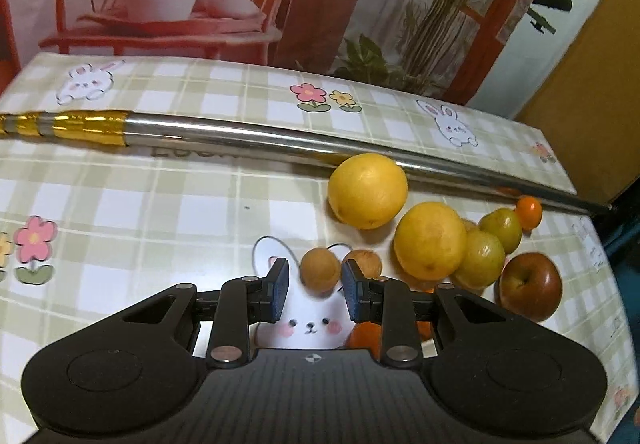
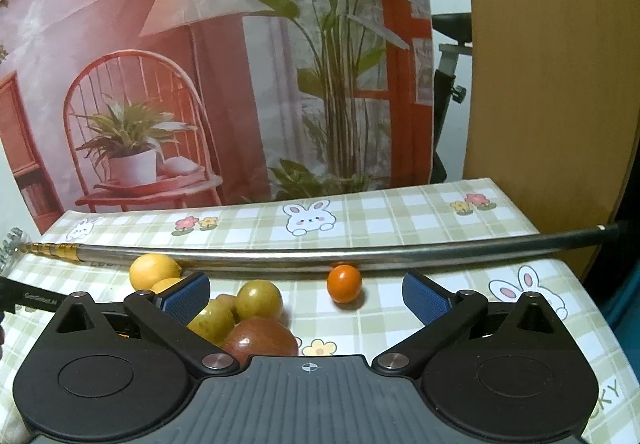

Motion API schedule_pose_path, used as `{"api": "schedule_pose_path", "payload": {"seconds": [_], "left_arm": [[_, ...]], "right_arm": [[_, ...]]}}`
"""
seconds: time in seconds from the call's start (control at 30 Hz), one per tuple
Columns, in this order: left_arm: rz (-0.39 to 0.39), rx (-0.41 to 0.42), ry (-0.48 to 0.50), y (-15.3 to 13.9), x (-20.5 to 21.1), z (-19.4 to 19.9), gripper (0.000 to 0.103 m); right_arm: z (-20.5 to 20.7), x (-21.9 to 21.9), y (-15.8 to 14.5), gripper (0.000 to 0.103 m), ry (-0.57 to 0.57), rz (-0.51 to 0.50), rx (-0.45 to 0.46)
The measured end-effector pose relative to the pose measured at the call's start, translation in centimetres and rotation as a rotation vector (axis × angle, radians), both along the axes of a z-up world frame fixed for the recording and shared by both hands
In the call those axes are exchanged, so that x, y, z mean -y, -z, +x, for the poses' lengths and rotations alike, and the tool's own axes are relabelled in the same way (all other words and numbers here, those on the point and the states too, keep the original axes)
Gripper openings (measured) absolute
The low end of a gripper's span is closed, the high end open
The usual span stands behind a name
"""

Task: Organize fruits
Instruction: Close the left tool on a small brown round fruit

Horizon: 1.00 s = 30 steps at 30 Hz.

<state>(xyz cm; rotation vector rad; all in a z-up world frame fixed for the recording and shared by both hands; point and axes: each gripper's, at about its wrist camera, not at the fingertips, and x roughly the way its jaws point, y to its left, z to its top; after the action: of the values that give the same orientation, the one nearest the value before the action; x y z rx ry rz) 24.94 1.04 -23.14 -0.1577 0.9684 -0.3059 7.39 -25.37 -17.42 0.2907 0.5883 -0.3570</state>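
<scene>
My left gripper (image 1: 315, 286) hovers low over the checked tablecloth (image 1: 140, 204), its blue pads set narrow with a gap between them and a small brown fruit (image 1: 320, 270) just beyond the tips, not clamped. A second brown fruit (image 1: 365, 263) sits just right of it. Further right lie two yellow citrus (image 1: 367, 190), two yellow-green fruits (image 1: 482, 258), a red apple (image 1: 530, 286) and a small orange (image 1: 528, 211) against the far metal pole (image 1: 280, 138). My right gripper (image 2: 306, 300) is spread wide, holding nothing, with the small orange beyond its tips.
</scene>
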Motion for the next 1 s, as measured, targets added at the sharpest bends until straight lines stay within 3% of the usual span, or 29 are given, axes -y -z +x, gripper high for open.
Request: {"api": "schedule_pose_path", "payload": {"seconds": [0.53,0.83,1.0], "left_arm": [[-0.135,-0.112,-0.073,2.0,-1.1,2.1,0.031],[-0.117,-0.103,-0.070,2.2,-0.7,2.2,0.029],[-0.044,-0.052,-0.016,1.8,0.0,1.6,0.027]], "right_arm": [[0.2,0.4,0.7,0.102,0.026,0.047,-0.017],[-0.1,0.8,0.9,0.102,0.035,0.068,-0.026],[-0.1,0.7,0.9,0.102,0.035,0.071,-0.030]]}}
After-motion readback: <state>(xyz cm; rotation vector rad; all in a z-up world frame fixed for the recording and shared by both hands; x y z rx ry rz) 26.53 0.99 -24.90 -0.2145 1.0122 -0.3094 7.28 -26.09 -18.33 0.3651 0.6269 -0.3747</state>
